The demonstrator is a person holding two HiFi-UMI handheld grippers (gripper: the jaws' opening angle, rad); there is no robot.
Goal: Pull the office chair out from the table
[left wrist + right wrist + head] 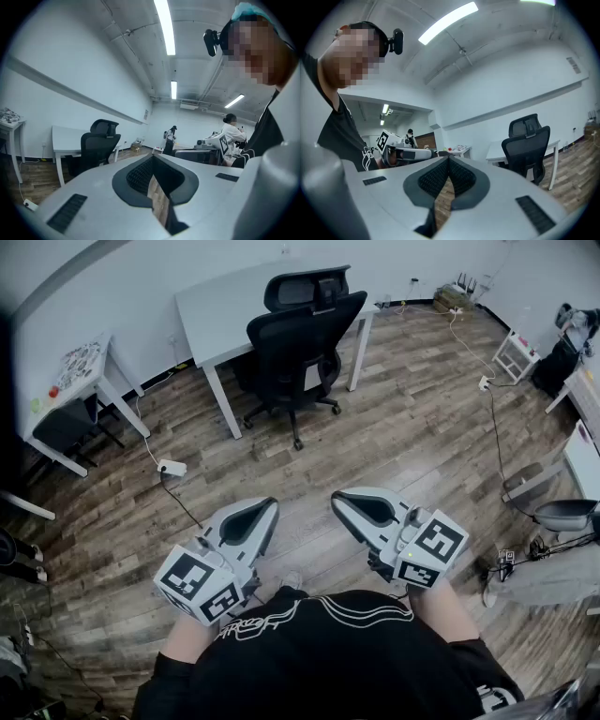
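A black mesh-backed office chair (298, 348) stands pushed in at the front of a white table (225, 306), far ahead of me across the wooden floor. It also shows as the chair (96, 150) at left in the left gripper view and as the chair (528, 145) at right in the right gripper view. My left gripper (261, 518) and right gripper (345, 506) are held close to my body, level, both shut and empty, well short of the chair.
A small white side table (80, 381) with a dark stool stands at the left. A power strip (172, 467) and cables lie on the floor. More desks and a grey chair (567, 515) sit at the right. Other people stand in the background.
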